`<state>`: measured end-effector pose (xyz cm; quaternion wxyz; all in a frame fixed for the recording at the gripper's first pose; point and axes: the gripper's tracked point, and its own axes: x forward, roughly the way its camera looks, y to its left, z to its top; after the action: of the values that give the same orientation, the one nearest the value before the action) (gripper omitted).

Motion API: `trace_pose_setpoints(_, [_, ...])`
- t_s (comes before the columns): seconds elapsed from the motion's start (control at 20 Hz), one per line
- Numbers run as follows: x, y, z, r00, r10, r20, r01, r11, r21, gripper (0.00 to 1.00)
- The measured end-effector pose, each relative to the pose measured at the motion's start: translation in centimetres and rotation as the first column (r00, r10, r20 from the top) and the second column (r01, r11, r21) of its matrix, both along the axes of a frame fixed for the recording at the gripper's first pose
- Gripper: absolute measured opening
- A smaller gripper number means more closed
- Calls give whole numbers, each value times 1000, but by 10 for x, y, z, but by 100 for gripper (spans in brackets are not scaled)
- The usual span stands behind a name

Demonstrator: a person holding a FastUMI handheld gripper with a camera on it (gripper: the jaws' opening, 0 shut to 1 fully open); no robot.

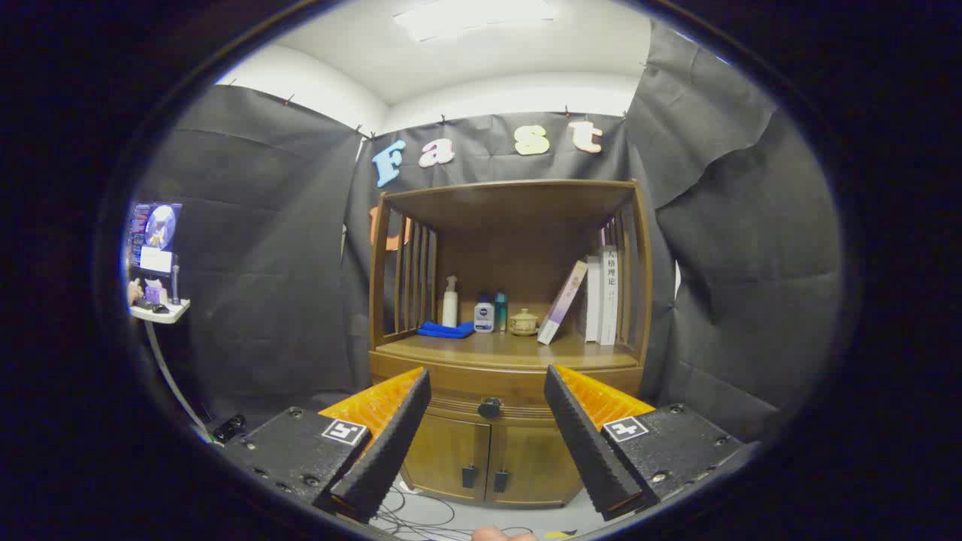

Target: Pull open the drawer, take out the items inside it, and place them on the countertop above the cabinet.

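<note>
The drawer point(488, 398) is shut and sits in the front of the wooden cabinet point(507, 315), just under the countertop point(511, 350). Its round dark knob point(489, 407) shows between the two fingers, a bit beyond their tips. The gripper point(488, 376) is held well back from the cabinet and touches nothing. Its jaws stand wide apart with nothing in them, and the drawer front shows in the gap. Under the drawer are two small doors point(487, 462) side by side, each with a little dark handle. On the countertop, at the back, things stand in a row. A folded blue cloth point(446, 329) lies on the left. Just beside it stands a white pump bottle point(450, 303), then a small white and blue bottle point(484, 314), then a thin green one point(501, 312). Next comes a small tan pot point(524, 321) with a lid, maybe a little teapot, but it is too small to tell. On the right a book point(562, 302) leans against a few more books point(601, 297) that stand up straight. A wooden top covers the shelf, with thin bars down each side. Some thin wires point(417, 518) lie on the floor in front of the cabinet. Far off to the left a small white shelf point(159, 309) holds a few small things.
</note>
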<state>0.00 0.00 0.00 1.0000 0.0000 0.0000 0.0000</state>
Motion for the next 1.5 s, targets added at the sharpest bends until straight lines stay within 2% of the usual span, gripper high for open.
trace_pose_setpoints(0.4, [2,9,6,999,-27,39,27,999,23,99])
trace_pose_setpoints(0.9, [24,2,-23,998,-60,-35,62,995,72,99])
trace_pose_setpoints(1.2, [60,7,-50,995,-63,-72,67,997,51,99])
trace_pose_setpoints(1.5, [116,10,-75,993,-66,-102,71,997,40,99])
